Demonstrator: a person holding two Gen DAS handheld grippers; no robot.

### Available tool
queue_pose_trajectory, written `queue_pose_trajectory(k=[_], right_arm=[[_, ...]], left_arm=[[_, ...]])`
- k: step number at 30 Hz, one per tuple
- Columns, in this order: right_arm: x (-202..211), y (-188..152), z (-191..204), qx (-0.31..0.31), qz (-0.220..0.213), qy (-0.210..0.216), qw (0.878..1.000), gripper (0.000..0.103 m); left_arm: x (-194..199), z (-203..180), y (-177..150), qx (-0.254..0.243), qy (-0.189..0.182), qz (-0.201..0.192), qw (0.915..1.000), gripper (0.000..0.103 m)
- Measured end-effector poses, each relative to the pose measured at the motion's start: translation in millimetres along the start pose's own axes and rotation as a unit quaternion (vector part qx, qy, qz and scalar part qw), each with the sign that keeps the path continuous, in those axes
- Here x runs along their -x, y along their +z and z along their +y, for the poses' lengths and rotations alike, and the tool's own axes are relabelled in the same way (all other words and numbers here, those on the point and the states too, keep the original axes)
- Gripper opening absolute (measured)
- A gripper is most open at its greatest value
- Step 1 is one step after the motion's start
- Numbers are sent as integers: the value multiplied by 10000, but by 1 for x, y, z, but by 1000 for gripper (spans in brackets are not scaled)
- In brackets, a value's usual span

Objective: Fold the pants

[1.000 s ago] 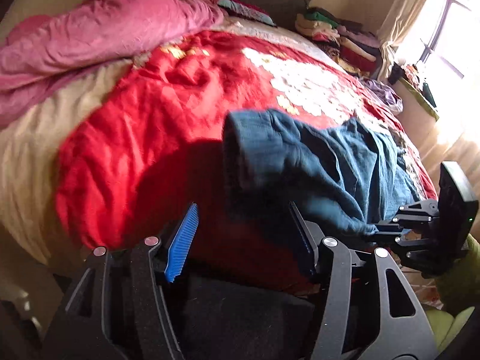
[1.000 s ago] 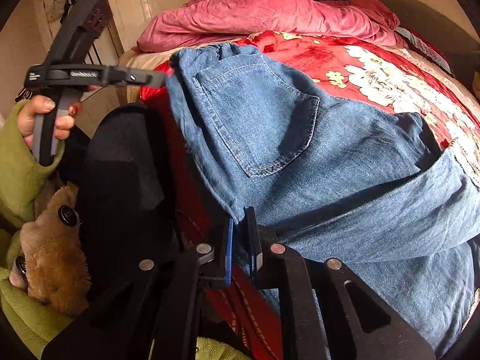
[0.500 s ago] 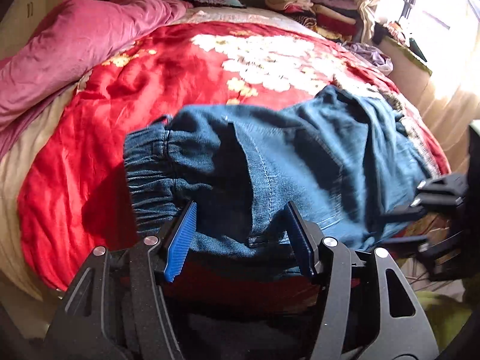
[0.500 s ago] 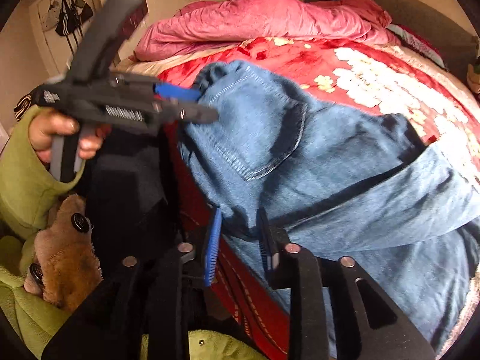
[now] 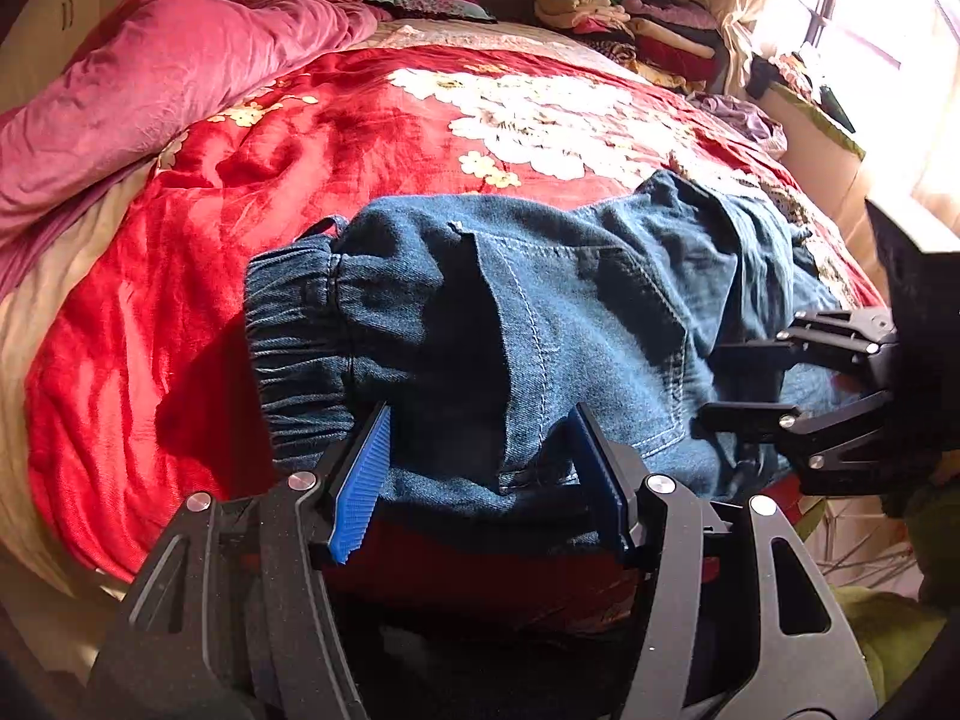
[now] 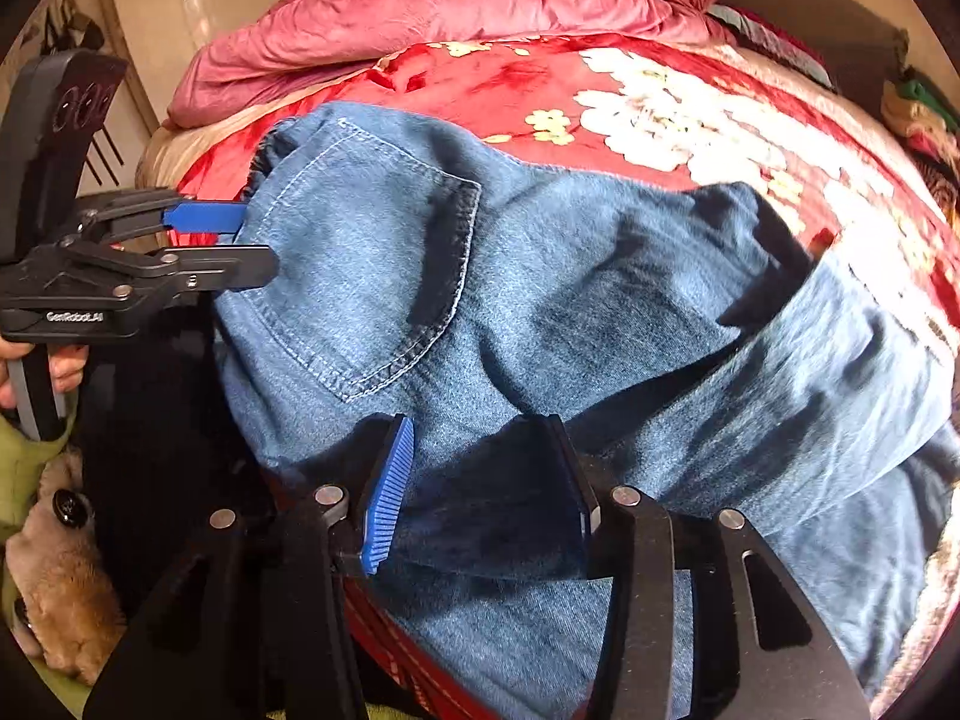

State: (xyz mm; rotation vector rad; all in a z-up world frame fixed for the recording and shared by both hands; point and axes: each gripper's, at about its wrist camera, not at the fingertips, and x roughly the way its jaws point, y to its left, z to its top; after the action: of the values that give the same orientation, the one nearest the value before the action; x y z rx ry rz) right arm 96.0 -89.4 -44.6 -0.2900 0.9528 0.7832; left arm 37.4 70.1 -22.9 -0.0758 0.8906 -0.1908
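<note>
The blue denim pants with an elastic waistband [image 5: 540,324] are laid across the near edge of the bed, on the red bedspread with white flowers [image 5: 336,138], the waistband end toward the person's left and the legs running off to the right. A back pocket faces up, so the garment seems to be lying seat-up, probably already doubled leg over leg; that cannot be confirmed.

The left tool [image 5: 480,468] is held with its two fingers spread wide, gripping nothing, the waistband area lying between and just beyond its blue ribbed pads [image 5: 360,480]. The right tool [image 6: 480,492] is likewise seen wide apart and empty, set over the seat of the denim. This placement is judged to suit either smoothing the cloth flat or taking a fresh hold for the next fold.

A crumpled pink quilt [image 5: 150,96] is heaped at the far left of the bed, well apart from the pants. A stack of folded clothes [image 5: 630,18] sits at the far end near the window. Neither is in the way; the open red bedspread beyond the pants is left free for folding onto. A brown plush toy [image 6: 54,588] is seen below the left tool.
</note>
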Motion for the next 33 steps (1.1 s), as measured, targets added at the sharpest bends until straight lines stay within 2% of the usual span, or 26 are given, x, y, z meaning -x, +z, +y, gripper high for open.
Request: queue_pose_trajectory(k=[3,5,8,11,15,19,22,26,27,29,33], right_arm=[[10,0,-1,-14,-81,70,9999,43],[29,4,-7,38,-367,33,9993,44],[59,9,-30,-154,-771,-301,9964,55],[75,20,-64,-391,-950,-776,9917,55],[77,36,-114,-909,-938,-1079,9855,56],[70,54,-162,-1459,-915,-1023,9797,56],[63,61,-183,-1783,-894,-892,9758,56],[47,71,-197,-1903,-723,-1005,9739,59],[42,73,-199,-1901,-667,-993,9745,62],[29,78,-202,-1840,-466,-1129,9753,62],[7,85,-198,-1644,-361,-1300,9771,62]], left_arm=[[12,-1,1,79,-2,-159,9998,51],[28,-1,5,117,-76,-373,9992,51],[54,-7,16,9,-39,-748,9972,57],[62,-17,28,-34,-212,-830,9963,58],[42,-45,42,-206,-704,-568,9957,58],[7,-87,45,-439,-1311,-89,9904,58],[-18,-119,40,-682,-1612,269,9842,57],[-40,-141,40,-840,-1789,543,9788,51],[-46,-141,42,-822,-1805,616,9782,51],[-62,-139,45,-673,-1668,745,9809,51],[-82,-132,50,-396,-1786,865,9793,51]])
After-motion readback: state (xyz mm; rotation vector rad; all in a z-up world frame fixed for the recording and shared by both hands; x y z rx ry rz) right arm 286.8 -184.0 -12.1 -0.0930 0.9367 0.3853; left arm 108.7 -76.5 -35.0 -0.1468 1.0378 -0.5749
